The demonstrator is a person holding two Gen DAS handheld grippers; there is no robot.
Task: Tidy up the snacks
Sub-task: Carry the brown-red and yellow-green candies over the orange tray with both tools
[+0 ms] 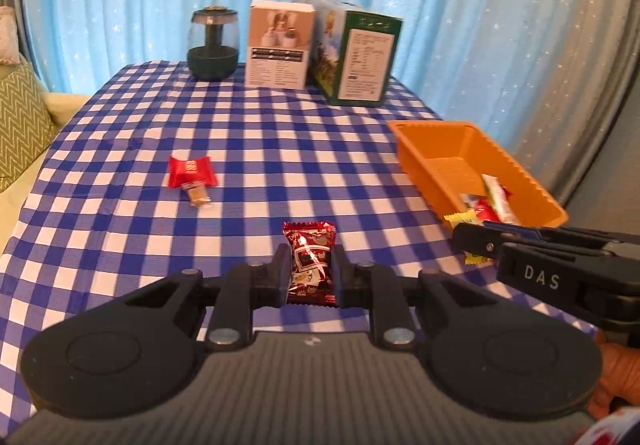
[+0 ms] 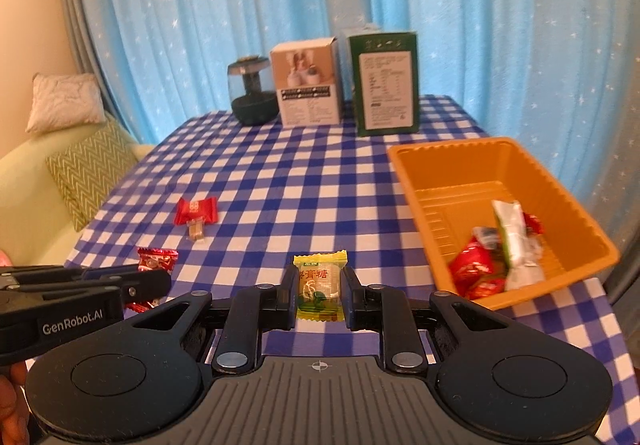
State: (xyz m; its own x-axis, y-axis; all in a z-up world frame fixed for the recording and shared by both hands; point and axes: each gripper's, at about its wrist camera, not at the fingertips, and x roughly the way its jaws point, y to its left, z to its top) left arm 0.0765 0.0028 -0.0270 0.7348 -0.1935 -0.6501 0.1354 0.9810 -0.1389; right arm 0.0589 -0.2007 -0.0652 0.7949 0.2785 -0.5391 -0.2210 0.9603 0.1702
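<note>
My left gripper (image 1: 310, 269) is shut on a dark red patterned candy (image 1: 310, 261), held above the checked tablecloth. My right gripper (image 2: 320, 287) is shut on a yellow-green candy (image 2: 319, 285); it shows at the right of the left wrist view (image 1: 476, 241), near the tray's front corner. The orange tray (image 2: 412, 165) stands on the right with several wrapped snacks (image 2: 496, 253) inside; it also shows in the left wrist view (image 1: 416, 149). A red candy (image 1: 191, 172) and a small tan candy (image 1: 197, 195) lie on the cloth to the left.
At the table's back stand a dark glass jar (image 1: 214, 45), a white box (image 1: 280, 45) and a green box (image 1: 360, 57). A blue starred curtain hangs behind. A sofa with cushions (image 2: 88, 169) is at the left beyond the table's edge.
</note>
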